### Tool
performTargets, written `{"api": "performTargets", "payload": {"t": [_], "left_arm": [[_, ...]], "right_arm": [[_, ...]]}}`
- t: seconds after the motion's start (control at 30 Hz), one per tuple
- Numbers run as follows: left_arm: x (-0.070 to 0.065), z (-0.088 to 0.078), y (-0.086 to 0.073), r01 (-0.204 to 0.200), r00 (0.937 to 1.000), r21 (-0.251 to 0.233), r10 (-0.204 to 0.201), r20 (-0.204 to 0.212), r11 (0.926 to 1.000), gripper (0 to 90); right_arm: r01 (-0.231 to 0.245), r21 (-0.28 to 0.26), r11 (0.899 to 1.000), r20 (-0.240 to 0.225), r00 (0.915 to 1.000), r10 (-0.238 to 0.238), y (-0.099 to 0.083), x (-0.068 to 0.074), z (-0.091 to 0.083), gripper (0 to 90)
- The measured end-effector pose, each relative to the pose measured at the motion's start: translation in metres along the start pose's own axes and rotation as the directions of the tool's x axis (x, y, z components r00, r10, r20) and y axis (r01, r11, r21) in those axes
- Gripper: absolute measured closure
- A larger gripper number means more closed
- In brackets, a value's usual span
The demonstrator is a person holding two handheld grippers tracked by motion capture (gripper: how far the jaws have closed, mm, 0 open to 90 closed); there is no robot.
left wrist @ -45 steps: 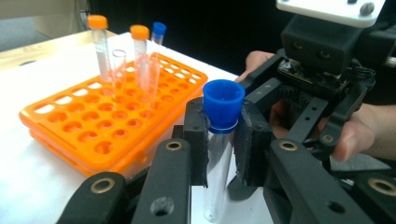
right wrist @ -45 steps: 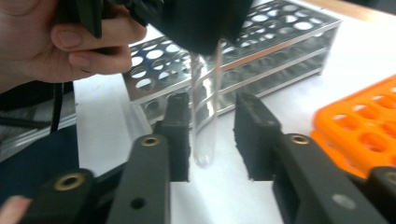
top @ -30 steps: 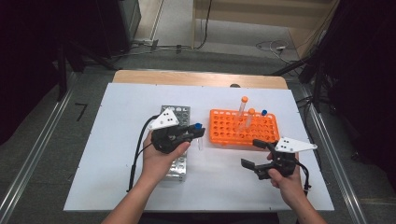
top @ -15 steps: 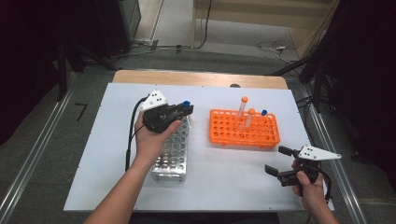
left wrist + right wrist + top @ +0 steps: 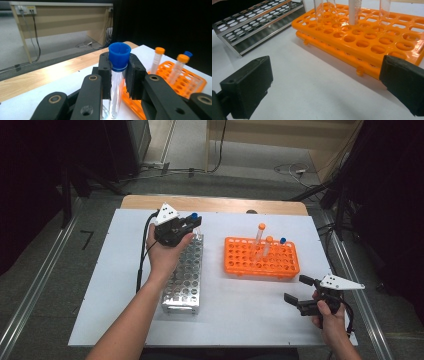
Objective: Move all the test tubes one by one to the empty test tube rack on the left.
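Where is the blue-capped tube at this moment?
The blue-capped tube is clamped upright in the left gripper, at the left of the high view, over the far end of the metal rack, with the orange rack to its right.

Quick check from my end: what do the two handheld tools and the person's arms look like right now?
Both tools, left tool and right tool, are black with blocky black pads, metal pivot rivets, a grey three-cornered plate on top and a black trailing cable. The forearms are bare: no sleeves or gloves.

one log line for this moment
left gripper: shut on blue-capped clear tube | above steel rack | right gripper: open, empty | near orange plastic rack
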State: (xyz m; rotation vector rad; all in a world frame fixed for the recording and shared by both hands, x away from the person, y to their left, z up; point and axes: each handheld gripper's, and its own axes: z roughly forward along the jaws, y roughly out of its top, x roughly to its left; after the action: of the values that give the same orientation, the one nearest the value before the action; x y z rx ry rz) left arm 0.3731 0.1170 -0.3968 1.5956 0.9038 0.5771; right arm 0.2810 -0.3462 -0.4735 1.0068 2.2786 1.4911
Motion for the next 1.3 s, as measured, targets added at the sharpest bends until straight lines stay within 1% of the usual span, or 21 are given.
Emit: {"api": "performTargets", "payload": {"t": [0.07, 0.13, 0.23, 0.27, 0.37, 0.4, 0.43, 0.5, 0.67, 0.73, 0.83, 0.87, 0.9, 0.93, 0.97, 1.1, 1.13, 1.23, 1.3], "left_arm": [[0.003, 0.004, 0.000, 0.002, 0.9999, -0.002, -0.002, -0.017, 1.0000, 77.4], [0.006, 0.009, -0.002, 0.001, 0.9996, 0.009, -0.001, -0.029, 1.0000, 77.4], [0.009, 0.014, -0.005, 0.018, 0.9991, 0.022, -0.017, -0.040, 0.9996, 77.3], [0.010, 0.016, -0.007, 0.017, 0.9987, 0.033, -0.015, -0.048, 0.9993, 77.3], [0.009, 0.020, -0.011, 0.014, 0.9986, 0.059, -0.011, -0.053, 0.9982, 77.3], [0.009, 0.021, -0.012, 0.007, 0.9978, 0.075, -0.002, -0.066, 0.9972, 77.3], [0.009, 0.022, -0.013, 0.007, 0.9975, 0.084, -0.001, -0.071, 0.9965, 77.3], [0.009, 0.023, -0.016, 0.017, 0.9972, 0.107, -0.009, -0.075, 0.9941, 77.3], [0.007, 0.030, -0.022, 0.003, 0.9975, 0.179, 0.010, -0.069, 0.9838, 77.1], [0.007, 0.032, -0.023, 0.006, 0.9976, 0.202, 0.008, -0.069, 0.9793, 77.0], [0.006, 0.034, -0.027, 0.019, 0.9964, 0.257, 0.003, -0.085, 0.9663, 76.6], [0.006, 0.034, -0.029, 0.024, 0.9961, 0.267, 0.000, -0.089, 0.9635, 76.6], [0.006, 0.034, -0.029, 0.026, 0.9959, 0.284, -0.001, -0.091, 0.9585, 76.4], [0.006, 0.035, -0.029, 0.026, 0.9955, 0.289, 0.002, -0.095, 0.9571, 75.3], [0.006, 0.034, -0.029, 0.029, 0.9951, 0.289, 0.000, -0.099, 0.9569, 73.4], [0.007, 0.032, -0.027, 0.062, 0.9939, 0.286, -0.032, -0.106, 0.9563, 60.3], [0.008, 0.030, -0.027, 0.074, 0.9932, 0.278, -0.046, -0.107, 0.9577, 57.2], [0.009, 0.023, -0.024, 0.102, 0.9911, 0.236, -0.078, -0.107, 0.9663, 44.9], [0.008, 0.019, -0.023, 0.121, 0.9902, 0.216, -0.102, -0.095, 0.9690, 35.9]], "right_arm": [[0.002, 0.007, 1.000, -0.002, 1.0000, -0.001, 0.000, 0.001, 0.001, 0.0], [0.003, 0.009, 1.000, -0.005, 1.0000, -0.003, -0.001, 0.001, 0.002, 0.0], [0.004, 0.013, 1.000, -0.005, 1.0000, -0.004, -0.001, 0.001, 0.002, 0.0], [0.004, 0.013, 1.000, -0.005, 1.0000, -0.004, -0.001, 0.001, 0.002, 0.0], [0.001, 0.011, 1.000, -0.006, 1.0000, -0.001, -0.001, 0.001, 0.002, 0.0], [0.001, 0.012, 1.000, -0.005, 1.0000, -0.001, -0.001, 0.001, 0.002, 0.0], [0.002, 0.012, 1.000, -0.005, 1.0000, -0.002, -0.002, 0.001, 0.002, 0.0], [0.002, 0.011, 1.000, -0.004, 1.0000, -0.002, -0.002, 0.001, 0.002, 0.0], [0.000, 0.016, 1.000, -0.003, 1.0000, 0.001, -0.002, 0.001, 0.003, 0.0], [0.000, 0.017, 1.000, -0.003, 1.0000, 0.000, -0.002, 0.001, 0.004, 0.0], [-0.004, 0.019, 1.000, 0.000, 1.0000, 0.004, -0.002, 0.001, 0.004, 0.0], [-0.005, 0.018, 1.000, -0.001, 1.0000, 0.005, -0.003, 0.001, 0.004, 0.0], [-0.008, 0.017, 1.000, -0.003, 1.0000, 0.008, -0.003, 0.001, 0.004, 0.0], [-0.009, 0.017, 1.000, -0.004, 1.0000, 0.009, -0.003, 0.002, 0.004, 0.0], [-0.007, 0.019, 1.000, -0.004, 1.0000, 0.007, -0.003, 0.002, 0.004, 0.0], [-0.007, 0.024, 1.000, -0.005, 1.0000, 0.007, -0.003, 0.003, 0.007, 0.0], [-0.008, 0.026, 1.000, -0.005, 1.0000, 0.008, -0.003, 0.003, 0.007, 0.0], [-0.005, 0.030, 1.000, -0.005, 1.0000, 0.005, -0.002, 0.005, 0.008, 0.0], [-0.002, 0.031, 1.000, -0.004, 1.0000, 0.002, -0.002, 0.006, 0.008, 0.0]]}}
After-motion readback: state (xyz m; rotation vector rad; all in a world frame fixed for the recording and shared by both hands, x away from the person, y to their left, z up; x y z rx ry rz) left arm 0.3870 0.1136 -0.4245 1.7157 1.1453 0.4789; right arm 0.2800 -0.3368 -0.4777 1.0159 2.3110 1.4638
